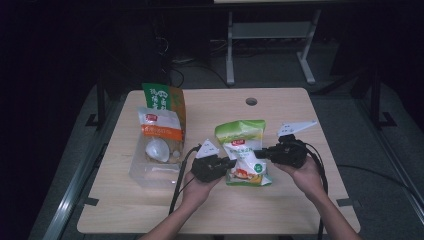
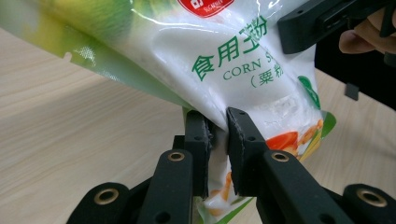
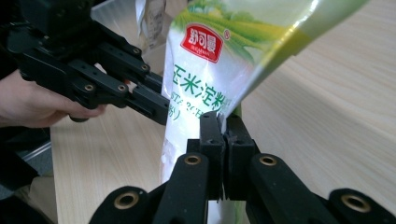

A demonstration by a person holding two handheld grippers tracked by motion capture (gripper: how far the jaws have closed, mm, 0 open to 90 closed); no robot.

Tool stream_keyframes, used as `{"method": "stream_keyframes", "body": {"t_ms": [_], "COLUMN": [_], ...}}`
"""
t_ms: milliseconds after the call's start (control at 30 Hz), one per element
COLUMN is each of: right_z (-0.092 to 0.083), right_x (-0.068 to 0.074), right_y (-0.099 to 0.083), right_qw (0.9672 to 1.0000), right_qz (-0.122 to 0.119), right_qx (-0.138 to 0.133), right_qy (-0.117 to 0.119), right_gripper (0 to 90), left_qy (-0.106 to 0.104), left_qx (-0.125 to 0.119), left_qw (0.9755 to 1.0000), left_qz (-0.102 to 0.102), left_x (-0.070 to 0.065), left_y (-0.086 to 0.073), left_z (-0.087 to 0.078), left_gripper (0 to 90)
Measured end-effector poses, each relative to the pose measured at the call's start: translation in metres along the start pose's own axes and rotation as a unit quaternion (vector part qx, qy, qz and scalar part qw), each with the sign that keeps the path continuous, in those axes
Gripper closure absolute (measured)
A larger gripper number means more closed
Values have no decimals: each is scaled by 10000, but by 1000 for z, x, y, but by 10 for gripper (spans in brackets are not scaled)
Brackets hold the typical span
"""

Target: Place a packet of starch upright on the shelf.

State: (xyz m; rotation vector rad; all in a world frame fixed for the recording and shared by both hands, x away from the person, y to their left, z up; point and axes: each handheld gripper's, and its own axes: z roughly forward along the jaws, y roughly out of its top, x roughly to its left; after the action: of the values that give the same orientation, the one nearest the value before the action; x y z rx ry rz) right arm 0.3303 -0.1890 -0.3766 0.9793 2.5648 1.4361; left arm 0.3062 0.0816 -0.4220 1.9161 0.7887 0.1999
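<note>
A bag of corn starch [image 1: 244, 150], white with a green top and red logo, is held just above the wooden table [image 1: 150, 210] between both grippers. My left gripper [image 1: 227, 164] is shut on the bag's left edge; in the left gripper view its pads [image 2: 198, 140] pinch the plastic of the bag [image 2: 233, 60]. On the bag's right edge my right gripper [image 1: 261, 154] is shut. The right gripper view has its jaws [image 3: 224, 126] pressed together on the thin side seam of the bag [image 3: 201, 74]. The left gripper [image 3: 156, 105] grips the far side.
A clear plastic box [image 1: 150, 172] sits at the table's left, with a white and orange bag [image 1: 160, 132] leaning in it and a green and orange bag [image 1: 165, 97] behind. A round cable hole [image 1: 251, 101] lies near the far edge.
</note>
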Motion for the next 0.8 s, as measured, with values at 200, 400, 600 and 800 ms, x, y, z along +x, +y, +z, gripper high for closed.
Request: {"method": "stream_keyframes", "body": {"t_ms": [200,400,600,800], "right_z": [10,17,18,16], "right_x": [-1,-1,-4,-5], "right_y": [0,-1,-2,-3], "right_qw": [9996,9987,9979,9974], "right_qz": [-18,-7,21,44], "right_qx": [278,493,612,670], "right_qy": [109,111,210,248], "right_gripper": [848,804,787,877], "left_qy": [144,108,98,89], "left_qx": [80,123,199,179], "left_qw": [9994,9989,9984,9981], "left_qz": [319,428,529,581], "left_x": [-5,-8,-10,-13], "left_y": [-2,-2,-2,-3], "left_z": [-2,1,2,-1], "left_gripper": [792,795,793,782]}}
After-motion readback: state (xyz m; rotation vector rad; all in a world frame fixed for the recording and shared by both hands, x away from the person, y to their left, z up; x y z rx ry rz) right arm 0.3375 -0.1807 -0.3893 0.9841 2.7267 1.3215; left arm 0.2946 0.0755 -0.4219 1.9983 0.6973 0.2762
